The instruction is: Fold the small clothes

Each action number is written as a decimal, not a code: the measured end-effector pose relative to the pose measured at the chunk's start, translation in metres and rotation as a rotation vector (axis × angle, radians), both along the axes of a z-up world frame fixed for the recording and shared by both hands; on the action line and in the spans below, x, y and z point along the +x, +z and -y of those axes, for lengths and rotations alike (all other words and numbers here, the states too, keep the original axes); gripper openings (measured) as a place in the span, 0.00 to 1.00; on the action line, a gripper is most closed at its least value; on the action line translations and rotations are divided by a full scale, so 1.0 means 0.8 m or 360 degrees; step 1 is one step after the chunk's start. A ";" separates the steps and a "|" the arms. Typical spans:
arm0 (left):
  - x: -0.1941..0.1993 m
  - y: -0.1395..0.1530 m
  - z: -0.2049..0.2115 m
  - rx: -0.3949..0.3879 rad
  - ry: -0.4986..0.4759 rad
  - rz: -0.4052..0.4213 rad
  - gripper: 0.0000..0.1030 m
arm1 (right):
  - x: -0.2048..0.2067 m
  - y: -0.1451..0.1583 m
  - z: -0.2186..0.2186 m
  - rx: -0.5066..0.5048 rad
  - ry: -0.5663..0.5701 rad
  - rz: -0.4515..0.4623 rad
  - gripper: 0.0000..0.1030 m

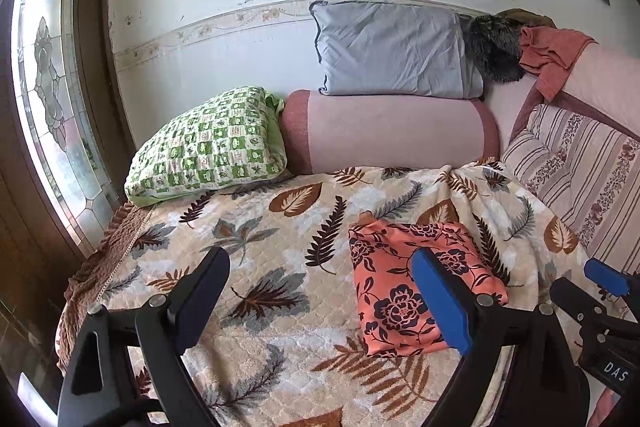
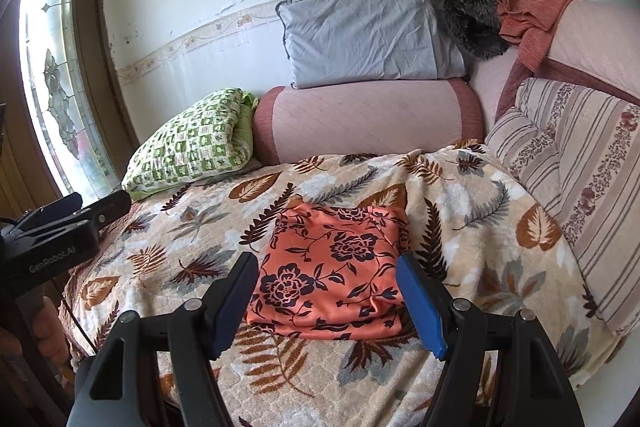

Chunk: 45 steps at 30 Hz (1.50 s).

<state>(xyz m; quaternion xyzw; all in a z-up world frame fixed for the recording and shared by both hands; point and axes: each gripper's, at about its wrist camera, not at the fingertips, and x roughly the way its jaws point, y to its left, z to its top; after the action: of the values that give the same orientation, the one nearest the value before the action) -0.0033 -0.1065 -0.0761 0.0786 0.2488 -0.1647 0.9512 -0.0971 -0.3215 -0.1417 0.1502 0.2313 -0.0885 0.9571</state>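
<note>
1. Left-wrist view first: at the far left I see a window (image 1: pixel 44 79) with leaded glass, bright with daylight.
2. Next to it, a green checked pillow (image 1: pixel 208 143) lies at the head of the bed, leaning on a pink bolster (image 1: pixel 388 131).
3. A grey pillow (image 1: pixel 392 51) rests on top of that bolster, against the wall.
4. My left gripper (image 1: pixel 324 279) hangs above the blanket (image 1: pixel 256 227) with its fingers spread wide and nothing between them.
5. The cloth (image 1: pixel 404 291), orange with dark flowers, lies folded into a rough rectangle on the blanket; my blue finger pad (image 1: pixel 440 303) overlaps its right half in this view, and I cannot tell whether it touches.
6. At the far right a striped cushion (image 1: pixel 580 179) leans along the bed's side, and my right gripper (image 1: pixel 608 287) pokes in at the frame edge.
7. Right-wrist view, left edge: the left gripper (image 2: pixel 76 215) shows from the side, over the bed's left border.
8. In the middle, my right gripper (image 2: pixel 328 291) is opened wide and holds nothing; the cloth (image 2: pixel 332 267) sits flat between its two fingers as seen from here, just beyond the tips.
9. Further right, the blanket (image 2: pixel 480 219) bunches into soft folds against the striped cushion (image 2: pixel 592 163).
10. At the top right, a rust-coloured garment (image 2: pixel 528 15) is draped over the pink backrest.
</note>
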 end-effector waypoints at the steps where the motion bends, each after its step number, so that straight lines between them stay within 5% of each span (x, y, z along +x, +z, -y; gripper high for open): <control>1: 0.001 -0.001 -0.001 0.0000 0.0004 -0.0003 0.90 | 0.001 0.000 -0.002 -0.0001 0.0008 0.0000 0.73; 45: 0.042 -0.057 -0.027 0.0021 0.0098 -0.0152 0.90 | 0.067 -0.023 -0.040 0.0044 0.0159 -0.0068 0.73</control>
<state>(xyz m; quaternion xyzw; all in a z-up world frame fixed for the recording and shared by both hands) 0.0304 -0.0851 -0.1216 0.0691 0.2973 -0.1372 0.9423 -0.0434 -0.2893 -0.1601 0.1497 0.2602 -0.0406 0.9530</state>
